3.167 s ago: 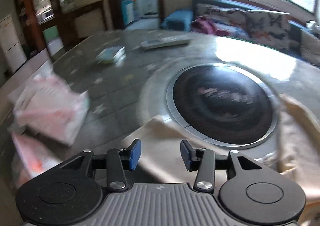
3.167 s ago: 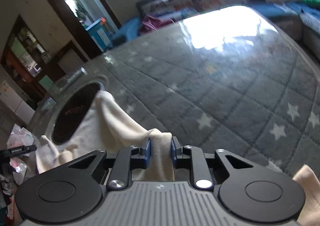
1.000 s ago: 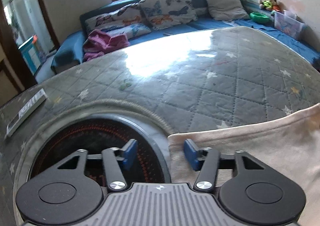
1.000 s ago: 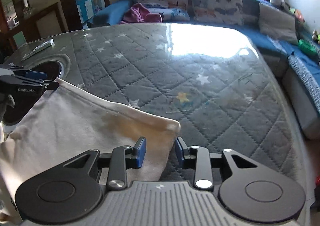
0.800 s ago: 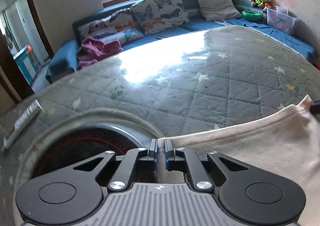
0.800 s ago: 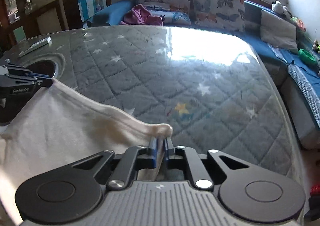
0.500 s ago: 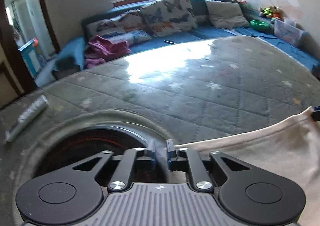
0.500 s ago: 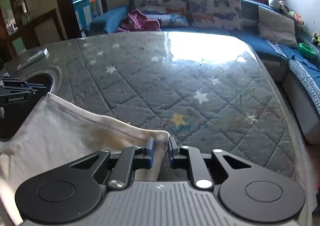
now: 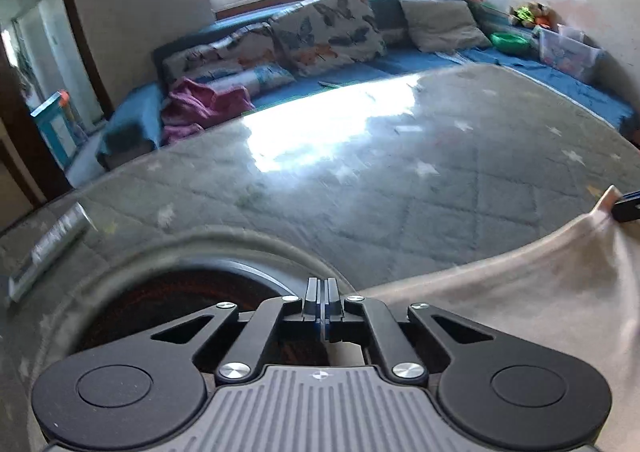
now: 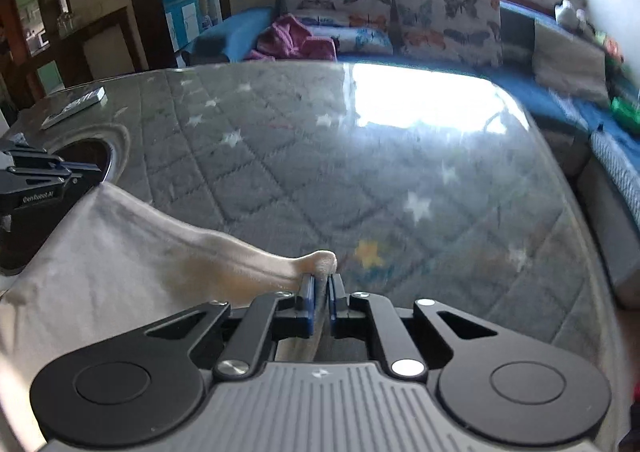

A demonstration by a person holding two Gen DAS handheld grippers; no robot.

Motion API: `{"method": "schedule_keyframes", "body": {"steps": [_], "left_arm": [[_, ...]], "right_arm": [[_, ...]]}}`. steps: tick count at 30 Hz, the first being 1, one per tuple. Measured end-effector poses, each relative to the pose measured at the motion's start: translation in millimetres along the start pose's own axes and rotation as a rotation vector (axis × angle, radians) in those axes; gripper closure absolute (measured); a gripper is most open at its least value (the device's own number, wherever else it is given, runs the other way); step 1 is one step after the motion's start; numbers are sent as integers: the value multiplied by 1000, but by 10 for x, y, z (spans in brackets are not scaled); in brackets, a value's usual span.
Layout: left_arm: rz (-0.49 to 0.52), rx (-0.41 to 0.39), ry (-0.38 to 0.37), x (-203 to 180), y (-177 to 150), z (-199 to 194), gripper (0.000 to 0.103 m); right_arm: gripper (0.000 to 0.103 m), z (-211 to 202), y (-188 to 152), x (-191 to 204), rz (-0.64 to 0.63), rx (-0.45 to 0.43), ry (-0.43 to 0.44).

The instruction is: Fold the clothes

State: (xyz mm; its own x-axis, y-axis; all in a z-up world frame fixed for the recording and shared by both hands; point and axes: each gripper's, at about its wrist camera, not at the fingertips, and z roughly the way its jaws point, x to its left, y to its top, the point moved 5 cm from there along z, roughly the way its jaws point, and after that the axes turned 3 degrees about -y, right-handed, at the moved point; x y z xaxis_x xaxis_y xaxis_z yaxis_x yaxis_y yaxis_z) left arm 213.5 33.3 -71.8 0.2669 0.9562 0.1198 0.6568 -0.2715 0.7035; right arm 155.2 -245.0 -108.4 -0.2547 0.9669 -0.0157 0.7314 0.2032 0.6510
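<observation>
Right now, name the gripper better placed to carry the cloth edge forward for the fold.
Neither alone: the left gripper and right gripper each pinch a corner of the cream cloth, so both should probably move together.

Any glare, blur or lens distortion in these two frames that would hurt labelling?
Left wrist view: window glare washes out the quilted table cover, whose stitching is motion-smeared, while the left claw stays sharp. Right wrist view: a similar blown-out patch, a soft background, fisheye bending at the table edge; the right claw and cream cloth remain readable.
</observation>
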Motion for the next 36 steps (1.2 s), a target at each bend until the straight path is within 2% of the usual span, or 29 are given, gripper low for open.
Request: {"method": "schedule_keyframes", "body": {"steps": [5, 8, 10, 11, 12, 17, 19, 20, 22, 27, 31, 34, 36], "left_arm": [[-26, -14, 48, 146, 204, 95, 103], [-80, -13, 2, 234, 242, 25, 94], [-62, -18, 15, 244, 199, -24, 70], [-49, -11, 17, 224, 159, -29, 55], [-38, 1, 15, 209, 112, -20, 53], [-41, 63, 20, 157, -63, 100, 54], [-45, 54, -1, 149, -64, 88, 74], [-47, 55, -14, 129, -59, 89, 90], [-18, 43, -6, 67, -35, 92, 98], [-9, -19, 43, 108, 171, 128, 100], [12, 20, 64, 85, 226, 302, 98], [-8, 12, 67, 77, 254, 230, 93], [-20, -9, 43, 34, 288, 110, 90]], "right_arm": [[98, 134, 294, 38, -59, -56, -48], [98, 230, 387, 43, -77, -60, -65], [98, 289, 417, 39, -81, -54, -65], [98, 315, 425, 36, -83, -52, -64], [98, 334, 420, 34, -84, -49, -62], [98, 392, 394, 25, -76, -41, -58], [98, 401, 390, 20, -76, -39, -58], [98, 407, 391, 18, -78, -38, -59], [98, 410, 405, 20, -78, -44, -63], [97, 448, 481, -22, -63, -71, -87], [94, 539, 494, -47, -62, -58, -102], [93, 372, 489, -53, -56, -76, -91], [92, 143, 459, 19, -79, -98, -64]]}}
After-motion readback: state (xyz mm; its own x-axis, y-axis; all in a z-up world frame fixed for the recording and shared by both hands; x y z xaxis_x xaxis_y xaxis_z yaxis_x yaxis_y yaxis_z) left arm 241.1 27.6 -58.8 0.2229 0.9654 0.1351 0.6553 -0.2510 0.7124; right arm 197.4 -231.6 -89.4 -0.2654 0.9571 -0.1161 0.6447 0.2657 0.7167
